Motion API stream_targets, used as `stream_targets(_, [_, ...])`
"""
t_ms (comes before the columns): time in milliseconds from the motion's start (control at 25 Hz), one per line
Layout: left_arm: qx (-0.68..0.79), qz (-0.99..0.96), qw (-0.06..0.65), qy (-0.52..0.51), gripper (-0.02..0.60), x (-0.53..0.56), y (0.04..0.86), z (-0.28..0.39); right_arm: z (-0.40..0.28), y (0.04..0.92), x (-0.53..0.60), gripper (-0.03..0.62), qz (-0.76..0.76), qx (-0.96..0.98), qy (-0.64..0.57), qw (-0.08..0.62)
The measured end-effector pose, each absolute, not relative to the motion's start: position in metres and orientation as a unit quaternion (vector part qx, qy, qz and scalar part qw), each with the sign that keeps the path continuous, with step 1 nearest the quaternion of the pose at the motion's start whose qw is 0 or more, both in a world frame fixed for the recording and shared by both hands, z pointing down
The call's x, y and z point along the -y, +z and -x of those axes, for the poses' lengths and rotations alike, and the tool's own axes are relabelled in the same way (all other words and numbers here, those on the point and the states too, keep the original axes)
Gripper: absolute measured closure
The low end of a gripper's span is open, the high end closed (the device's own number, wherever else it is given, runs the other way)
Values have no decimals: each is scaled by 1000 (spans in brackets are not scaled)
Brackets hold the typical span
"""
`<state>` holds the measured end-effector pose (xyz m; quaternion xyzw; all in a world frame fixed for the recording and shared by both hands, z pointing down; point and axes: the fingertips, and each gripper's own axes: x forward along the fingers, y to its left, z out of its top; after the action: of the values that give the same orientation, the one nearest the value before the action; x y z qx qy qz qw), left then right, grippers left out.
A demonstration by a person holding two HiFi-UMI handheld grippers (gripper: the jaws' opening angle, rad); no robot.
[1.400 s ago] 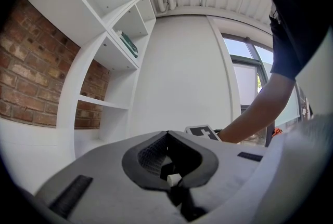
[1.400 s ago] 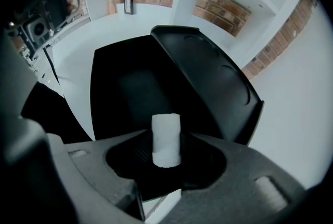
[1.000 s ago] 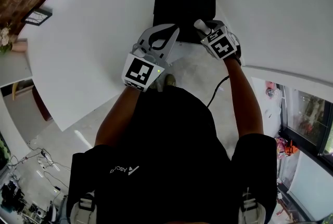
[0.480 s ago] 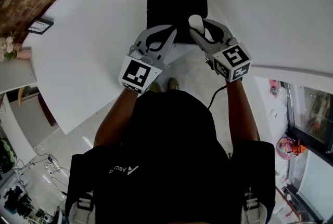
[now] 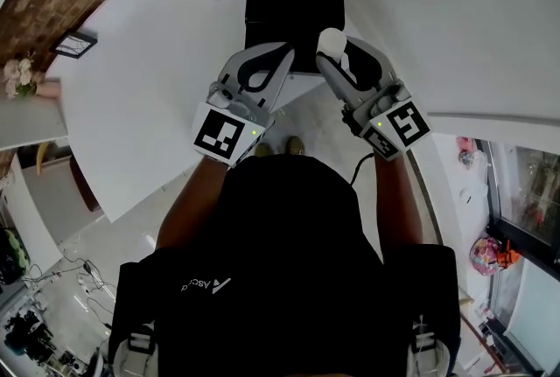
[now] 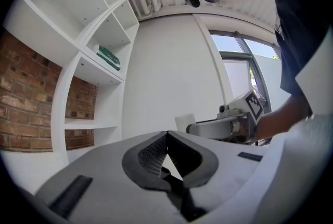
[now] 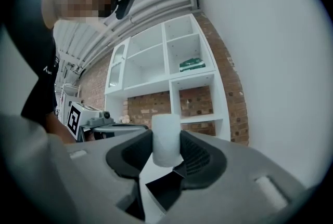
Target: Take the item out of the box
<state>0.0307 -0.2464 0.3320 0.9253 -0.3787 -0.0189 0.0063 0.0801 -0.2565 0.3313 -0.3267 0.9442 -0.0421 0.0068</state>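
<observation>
A small white cylinder, the item, is clamped upright between the ribbed dark pads of the right claw; the pads are pressed on both its sides and its top stands above them. In the head view the item is seen over the near right corner of the black box, and in the right gripper view only shelves and wall are seen behind it, so it is held in the air outside the box. The box is set on a white worktop, close to the worktop's near edge.

Just beside the right claw, the left claw is held over the box's near left corner. Its jaws are brought together at the tips, and nothing is held between them. Both claws are pointed away from the person, and their marker cubes are turned toward the head camera.

Farther out, a white shelf unit backed by brick is seen, with a green object laid in one upper compartment. Below the worktop's edge a pale floor and the person's shoes are visible.
</observation>
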Motion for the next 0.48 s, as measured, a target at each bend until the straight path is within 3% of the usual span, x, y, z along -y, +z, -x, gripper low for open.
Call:
stream_targets(320, [383,-924,-2,-18,583,235,324,-30,-81,321,235,430,322,-945,-24,60])
stream_targets(480, [382,-924,-5,-17,583,233,323,-31,-77,323,227,431,318,-946,-27,50])
